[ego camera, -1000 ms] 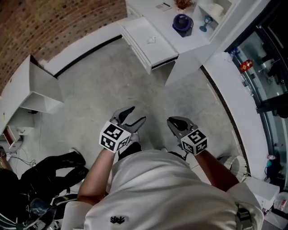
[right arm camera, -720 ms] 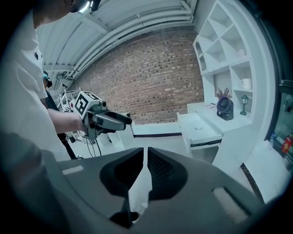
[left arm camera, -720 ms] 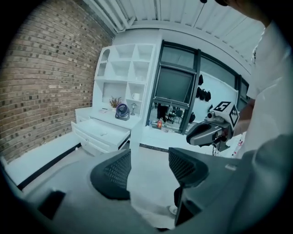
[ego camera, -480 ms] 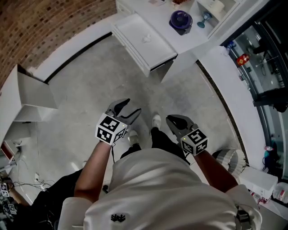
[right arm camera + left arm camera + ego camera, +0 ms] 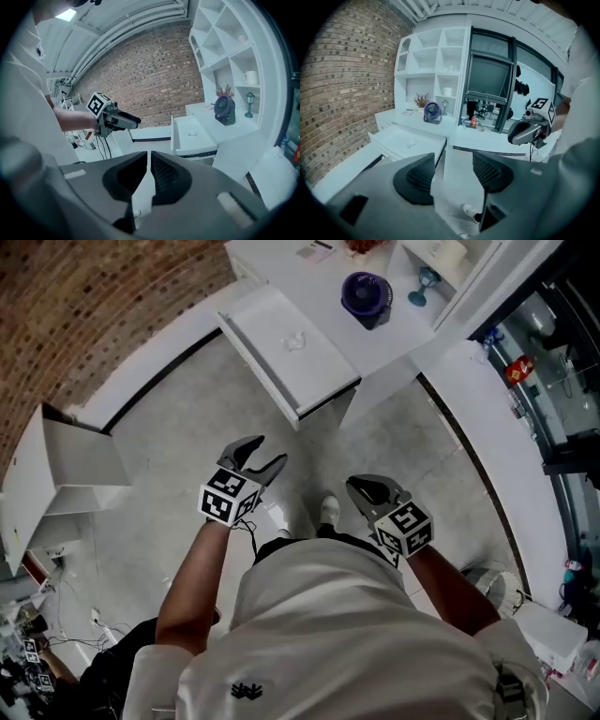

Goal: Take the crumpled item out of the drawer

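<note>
Drawer nearer than before, crumpled item lying inside

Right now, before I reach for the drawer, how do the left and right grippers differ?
The left gripper has its jaws apart; the right gripper has them closed together. The left gripper is held further forward, nearer the open drawer; the right gripper sits closer to the body. Both are empty and short of the drawer, where the crumpled item lies.
</note>
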Tool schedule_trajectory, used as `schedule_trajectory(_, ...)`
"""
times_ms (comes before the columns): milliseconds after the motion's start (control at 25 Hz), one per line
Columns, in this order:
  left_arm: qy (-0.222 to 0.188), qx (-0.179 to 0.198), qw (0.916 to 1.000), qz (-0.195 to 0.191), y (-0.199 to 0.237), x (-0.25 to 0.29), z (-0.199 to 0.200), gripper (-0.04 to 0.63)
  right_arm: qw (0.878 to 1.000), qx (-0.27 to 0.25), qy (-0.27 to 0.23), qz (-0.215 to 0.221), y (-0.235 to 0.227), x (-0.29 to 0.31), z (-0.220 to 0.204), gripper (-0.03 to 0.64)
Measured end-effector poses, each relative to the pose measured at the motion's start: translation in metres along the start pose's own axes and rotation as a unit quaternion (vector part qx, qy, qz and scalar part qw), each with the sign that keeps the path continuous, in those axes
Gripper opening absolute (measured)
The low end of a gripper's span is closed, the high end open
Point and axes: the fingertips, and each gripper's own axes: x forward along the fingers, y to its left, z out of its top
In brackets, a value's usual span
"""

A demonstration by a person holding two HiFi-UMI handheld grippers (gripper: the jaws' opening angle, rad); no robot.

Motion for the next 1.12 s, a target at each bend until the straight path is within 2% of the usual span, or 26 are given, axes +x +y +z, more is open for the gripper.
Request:
schedule_trajectory(200, 0.015, 0.003, 0.9998, 0.011, 0.024, 0.051, 0.024, 0.255, 1.0, 0.007, 0.007, -0.001, -0.057, 0.001, 0.002, 0.037)
schedule_trajectory(520, 0.048, 0.025, 0.9985, -0.001, 0.084, 0.112, 0.043, 0.255, 0.999, 0.037, 0.012, -0.02, -0.103, 0.023, 0.01, 0.035)
schedule_trajectory(840, 0.085, 0.046, 0.9948, -0.032, 0.177, 0.186, 0.059, 0.255, 0.994, 0.071, 0.024, -0.081, -0.149, 0.057, 0.041, 0.035)
schedule_trajectory(1120, 0.132, 0.064, 0.987, -0.066, 0.246, 0.244, 0.053, 0.255, 0.984, 0.105, 0.029, -0.138, -0.174, 0.09, 0.068, 0.035)
